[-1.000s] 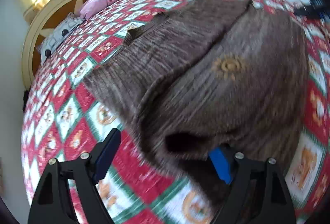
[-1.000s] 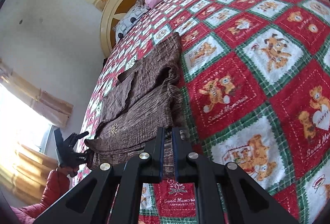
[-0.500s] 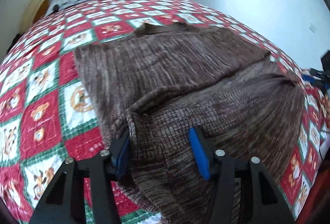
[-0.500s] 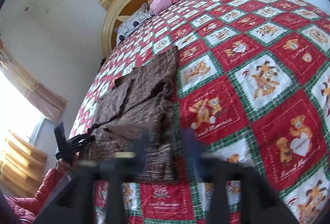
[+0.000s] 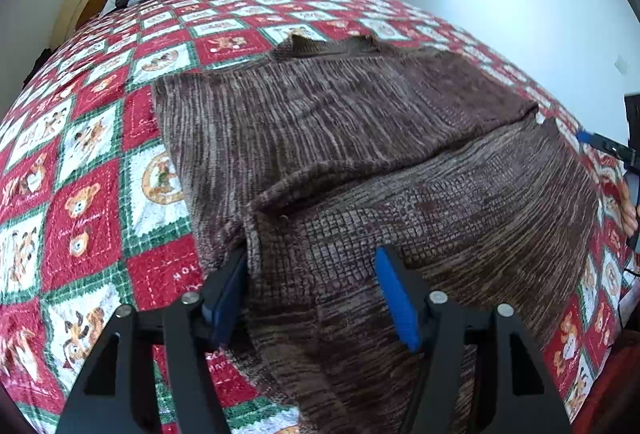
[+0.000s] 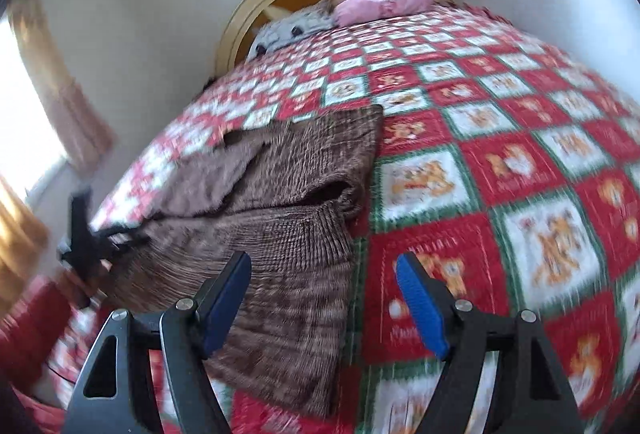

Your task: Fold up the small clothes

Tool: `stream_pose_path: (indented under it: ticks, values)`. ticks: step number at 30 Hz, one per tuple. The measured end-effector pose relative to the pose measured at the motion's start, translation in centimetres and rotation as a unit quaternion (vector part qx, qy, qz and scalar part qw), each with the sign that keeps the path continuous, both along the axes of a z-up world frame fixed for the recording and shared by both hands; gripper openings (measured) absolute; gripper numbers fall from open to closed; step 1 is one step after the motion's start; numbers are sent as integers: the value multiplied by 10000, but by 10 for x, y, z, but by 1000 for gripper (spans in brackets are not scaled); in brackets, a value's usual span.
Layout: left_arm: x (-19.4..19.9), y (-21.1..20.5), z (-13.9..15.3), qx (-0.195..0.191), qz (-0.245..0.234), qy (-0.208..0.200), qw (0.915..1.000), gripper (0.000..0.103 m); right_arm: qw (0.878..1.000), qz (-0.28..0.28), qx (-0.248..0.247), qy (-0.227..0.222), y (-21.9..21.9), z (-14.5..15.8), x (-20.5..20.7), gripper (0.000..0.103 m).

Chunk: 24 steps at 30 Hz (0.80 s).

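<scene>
Brown knit sweater (image 5: 360,162) lies mid-bed on red/green teddy quilt (image 5: 80,194), partly folded, lower half doubled up over the body. Looks soft, floppy, thick-ish knit w/ some weight, not slippery; will sag if lifted by one point, so best pinched at folded edge corners, both sides at once.

Left gripper (image 5: 312,298): jaws apart, straddling the near left fold edge; they closed in, then reopened a bit, pads not clamping, fabric between them. 1 s ago it was wider w/ cloth bunched up.

Right gripper (image 6: 324,294): jaws wide, nothing held, hovering over sweater's right edge. 1 s ago it was pinched closed; has just let go and swung sideways.
</scene>
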<state>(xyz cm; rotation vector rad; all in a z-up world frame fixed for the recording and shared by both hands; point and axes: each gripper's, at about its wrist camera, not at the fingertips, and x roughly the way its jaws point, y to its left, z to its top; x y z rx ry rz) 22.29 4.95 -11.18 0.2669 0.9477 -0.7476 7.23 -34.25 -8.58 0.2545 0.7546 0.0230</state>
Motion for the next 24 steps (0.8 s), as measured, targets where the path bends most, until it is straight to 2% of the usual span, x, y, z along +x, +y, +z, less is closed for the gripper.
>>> stream_pose_path:
  ticks: [3, 4, 6, 7, 9, 10, 11, 12, 14, 16, 21, 24]
  values:
    - [2, -3, 1, 84, 27, 142, 9999, 73, 9988, 139, -430, 203, 12, -9, 25, 73]
    - [4, -3, 1, 90, 38, 182, 9998, 74, 9980, 167, -542, 266, 15, -13, 31, 68]
    - [6, -4, 1, 110, 107, 287, 9995, 74, 9960, 319, -706, 446, 23, -22, 43, 55]
    - [8, -4, 1, 96, 152, 337, 9993, 74, 9945, 396, -780, 574, 27, -27, 47, 40]
    - [9, -4, 1, 60, 252, 414, 9988, 74, 9914, 395, -1119, 548, 35, -31, 47, 32]
    - [9, -4, 1, 48, 299, 425, 9986, 69, 9912, 385, -1167, 500, 37, -29, 44, 16]
    - [8, -4, 1, 84, 374, 380, 9985, 55, 9910, 303, -1221, 451, 38, -26, 42, 12]
    - [8, -4, 1, 140, 472, 300, 9983, 46, 9915, 256, -1213, 389, 39, -22, 39, 11]
    - [7, 1, 3, -48, 601, 392, 9974, 15, 9930, 158, -1158, 160, 41, -11, 30, 10]
    - [4, 6, 4, -216, 704, 469, 9962, 14, 9935, 87, -1136, -1, 46, -2, 21, 10]
    - [-24, 20, 9, -546, 886, 150, 9945, 13, 9893, -17, -1426, -316, 64, 19, -1, 10]
    - [-42, 35, 21, -951, 1164, -64, 9886, 13, 9881, -66, -1450, -501, 71, 31, -13, 10]
